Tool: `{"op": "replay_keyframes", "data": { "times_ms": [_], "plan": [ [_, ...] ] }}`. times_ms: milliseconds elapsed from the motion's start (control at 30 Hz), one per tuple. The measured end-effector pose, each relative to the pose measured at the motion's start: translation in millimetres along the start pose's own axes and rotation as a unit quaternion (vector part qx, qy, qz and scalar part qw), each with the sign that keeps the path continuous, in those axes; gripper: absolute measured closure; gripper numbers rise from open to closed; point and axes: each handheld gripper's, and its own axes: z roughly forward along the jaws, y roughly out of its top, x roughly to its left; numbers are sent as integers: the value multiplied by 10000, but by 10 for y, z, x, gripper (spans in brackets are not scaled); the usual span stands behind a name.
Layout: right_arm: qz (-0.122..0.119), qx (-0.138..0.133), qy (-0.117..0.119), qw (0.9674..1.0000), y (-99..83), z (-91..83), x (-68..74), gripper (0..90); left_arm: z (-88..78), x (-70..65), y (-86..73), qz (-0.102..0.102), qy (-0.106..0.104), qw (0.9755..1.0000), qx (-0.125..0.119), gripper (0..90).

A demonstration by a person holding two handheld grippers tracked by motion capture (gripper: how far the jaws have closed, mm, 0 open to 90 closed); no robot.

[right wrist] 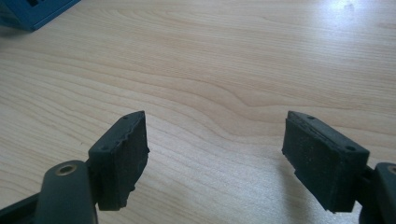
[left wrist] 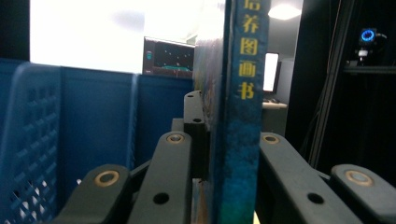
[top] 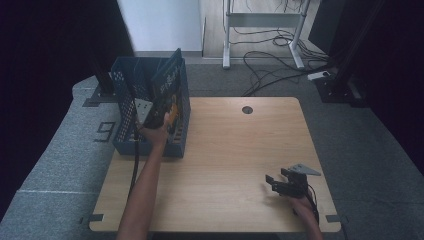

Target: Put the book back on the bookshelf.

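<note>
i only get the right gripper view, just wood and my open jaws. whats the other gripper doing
Observer: The left gripper is shut on a book, jaws on both covers.
Operator: where is the book
Observer: In the blue crate at the table's far left corner, standing up and tilted.
Operator: and my gripper
Observer: The right gripper is near the table's front right, holding nothing.

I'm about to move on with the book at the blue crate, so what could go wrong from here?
1. The left gripper pinches the book only at its lower spine edge; the tall, tilted book might swing or slip.
2. It could catch on the blue crate wall or divider.
3. The right gripper sits open over the table, too far off to steady the crate.
</note>
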Motion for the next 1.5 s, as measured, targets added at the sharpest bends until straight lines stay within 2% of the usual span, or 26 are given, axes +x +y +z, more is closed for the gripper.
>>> {"op": "replay_keyframes", "data": {
  "times_ms": [133,300,433,633,900,1100,1267,1500],
  "plan": [
    [-22,19,-8,10000,1,0,9,217,-52,-22,-113,-62,12,9999,95,806],
    [-61,33,4,10000,-1,4,27,217,-149,-40,-134,-81,-50,9995,290,787],
    [-108,44,36,9999,2,2,53,215,-188,-84,-176,-47,-139,9983,568,748],
    [-72,45,40,10000,-16,-17,34,215,-213,-104,-194,-83,-184,9971,733,694],
    [-4,30,29,10000,-25,-44,-15,214,-266,-102,-217,-96,-279,9955,902,647],
    [64,14,35,10000,-28,-53,-41,214,-358,-114,-262,-20,-343,9948,955,637],
    [-3,55,59,10000,-19,-35,-22,214,-372,-116,-277,-25,-448,9933,1069,638],
    [-8,48,64,10000,-17,-26,-16,214,-368,-176,-267,45,-439,9936,1037,667]
  ]
}}
